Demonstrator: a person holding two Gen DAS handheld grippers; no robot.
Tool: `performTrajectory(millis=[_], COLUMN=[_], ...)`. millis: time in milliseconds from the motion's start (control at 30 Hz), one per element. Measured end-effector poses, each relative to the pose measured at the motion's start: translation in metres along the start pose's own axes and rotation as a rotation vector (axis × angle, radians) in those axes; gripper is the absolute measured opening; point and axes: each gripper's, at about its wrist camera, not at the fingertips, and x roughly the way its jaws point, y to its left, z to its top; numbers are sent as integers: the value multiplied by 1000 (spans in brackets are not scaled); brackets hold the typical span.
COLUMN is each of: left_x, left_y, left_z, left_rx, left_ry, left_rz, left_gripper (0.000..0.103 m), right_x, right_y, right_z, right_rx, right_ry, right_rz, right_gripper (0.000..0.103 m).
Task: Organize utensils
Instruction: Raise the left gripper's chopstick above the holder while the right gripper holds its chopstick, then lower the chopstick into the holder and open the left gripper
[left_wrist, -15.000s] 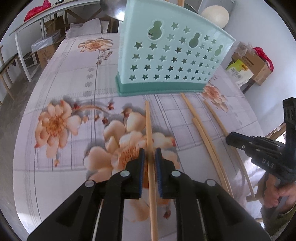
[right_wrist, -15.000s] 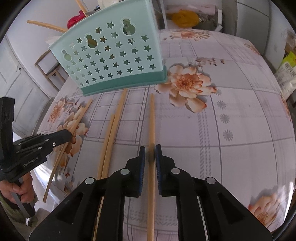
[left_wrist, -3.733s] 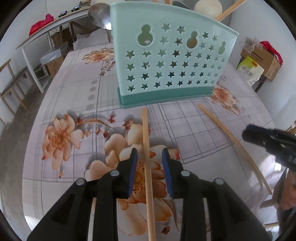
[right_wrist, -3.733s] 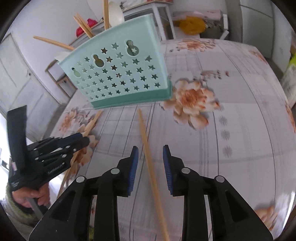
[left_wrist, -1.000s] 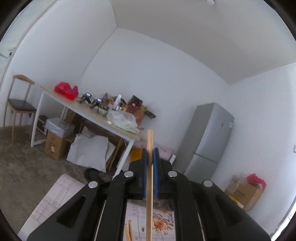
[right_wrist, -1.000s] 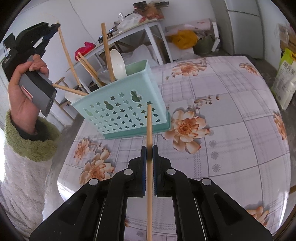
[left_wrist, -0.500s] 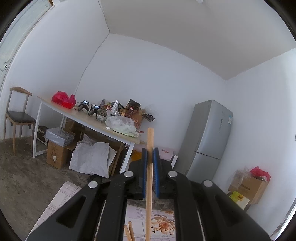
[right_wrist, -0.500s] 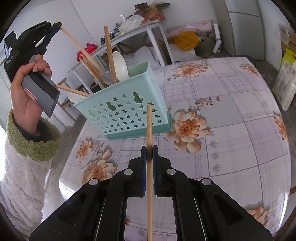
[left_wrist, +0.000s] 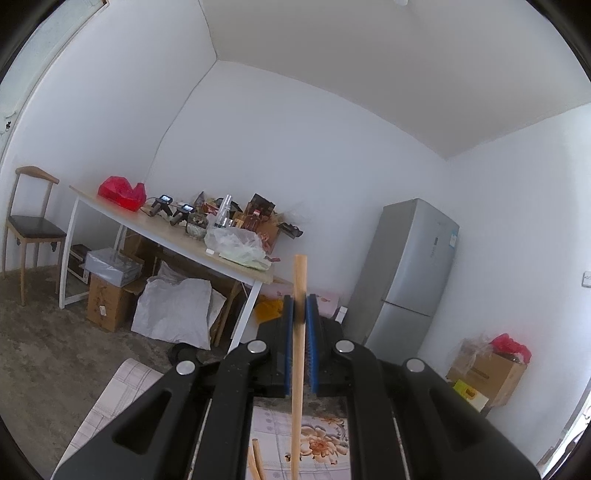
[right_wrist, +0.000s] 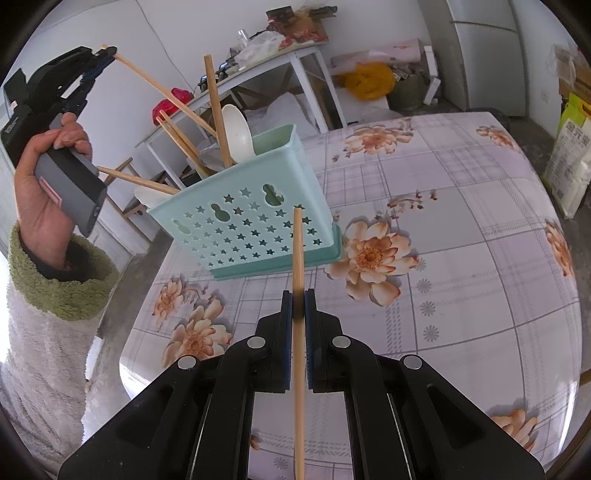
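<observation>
White-walled room behind, with a cluttered side table (left_wrist: 173, 236) at far left and a grey fridge (left_wrist: 410, 280) at far right; nearer, a floral tabletop (right_wrist: 461, 266) carrying a mint star-punched utensil holder (right_wrist: 251, 229).

Far left, raised high: left claw (right_wrist: 105, 55), gripped in a hand (right_wrist: 48, 181) with a green fleece cuff, clamped on the top end of a wooden chopstick (right_wrist: 162, 90) slanting down toward the holder's open top. Lower tip hidden among the contents, so whether already inside a compartment or only above the rim cannot be told. Already standing in the holder: several more chopsticks and a white spoon (right_wrist: 238, 133), leaning at mixed angles.

Centre, nearer: right claw (right_wrist: 298, 306), tilted down toward the tabletop, clamped on a second chopstick (right_wrist: 297, 251) running forward between the blue pads, far end lined up with the holder's front wall, apart from it.

Likely trouble from here:
- letting go on the left while the stick leans this far, so it tips over the rim or jams against the crowded sticks and spoon;
- nudging the light holder sideways with a slanted stick, sliding it across the smooth cloth;
- on the right, a thin round stick pivoting in the pads during the lift and missing the opening, or butting the front wall.
</observation>
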Motion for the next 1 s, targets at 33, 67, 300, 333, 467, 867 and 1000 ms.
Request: performTrajectory(millis=[33, 67, 300, 333, 467, 867, 1000], left_x=[-1, -3, -13, -13, -7, 5, 1], left_y=[1, 3, 3, 4, 7, 17, 19], left_z=[1, 3, 8, 6, -6, -32, -33], left_rx=[-4, -7, 16, 23, 17, -56, -63], left_ry=[2, 4, 29, 29, 60, 188, 192], left_rz=[-3, -5, 8, 18, 39, 11, 2], left_gripper=[6, 6, 6, 6, 6, 21, 33], right_x=[0, 1, 0, 0, 0, 1, 0], right_y=[0, 1, 4, 4, 5, 5, 5], right_z=[0, 0, -1, -1, -2, -4, -4], right_rx=[-1, -2, -8, -9, -11, -11, -13], right_ry=[1, 1, 1, 1, 3, 6, 3], right_rz=[1, 1, 7, 6, 7, 0, -2], right_gripper=[5, 5, 5, 5, 5, 5, 5])
